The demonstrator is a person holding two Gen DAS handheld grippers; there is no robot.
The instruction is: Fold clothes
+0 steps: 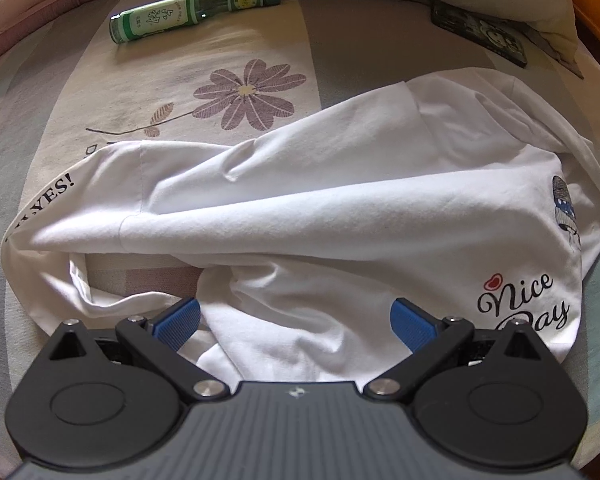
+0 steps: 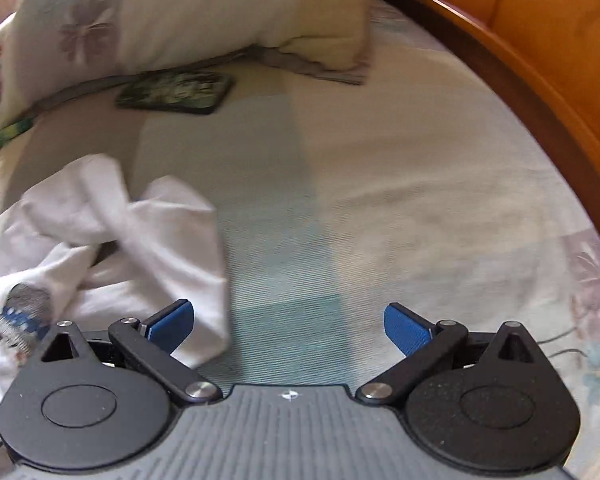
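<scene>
A white T-shirt lies crumpled and partly folded over itself on the bed, printed with "YES!" on the left hem and "Nice Day" at the lower right. My left gripper hangs open just above its near edge, blue pads apart, nothing between them. In the right wrist view the same T-shirt lies at the left, its sleeve end bunched. My right gripper is open over bare sheet to the right of the shirt, its left pad close to the shirt's edge.
A green glass bottle lies on the floral bedsheet behind the shirt. A dark phone case rests beside a pillow. An orange wooden bed frame curves along the right.
</scene>
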